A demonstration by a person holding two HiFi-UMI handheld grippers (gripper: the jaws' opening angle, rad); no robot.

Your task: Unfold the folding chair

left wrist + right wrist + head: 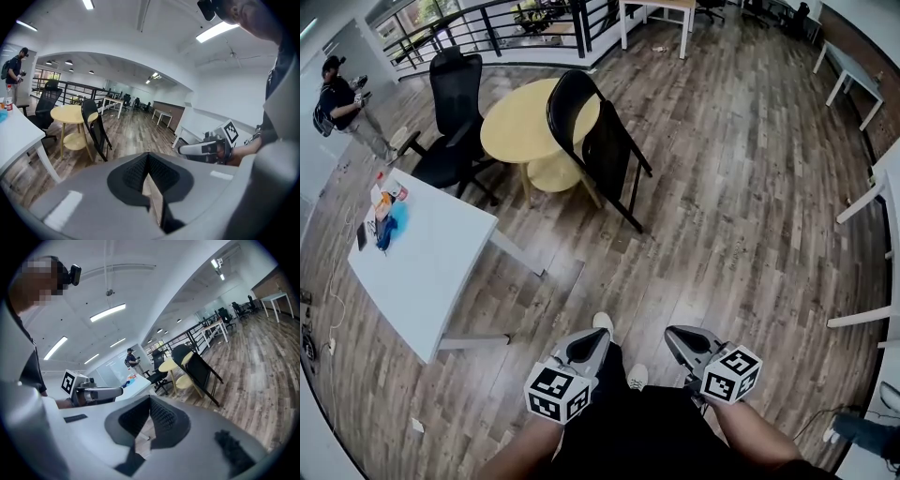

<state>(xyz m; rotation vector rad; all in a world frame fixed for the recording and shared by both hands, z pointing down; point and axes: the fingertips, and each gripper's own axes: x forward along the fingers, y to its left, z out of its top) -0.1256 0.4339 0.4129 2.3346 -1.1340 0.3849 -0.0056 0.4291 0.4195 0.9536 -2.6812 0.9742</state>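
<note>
White desk [431, 262] at far left. The folding chair [602, 141], still folded, leans on the round table [520, 127], well ahead of us. We hold the left gripper [589, 342] clenched and empty, and the right gripper [677, 337] clenched and empty too.

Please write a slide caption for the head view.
Folding chair leans folded against round table; left gripper and right gripper shut.

A black office chair [455, 89] stands beside a round yellow table [516, 131].
</note>
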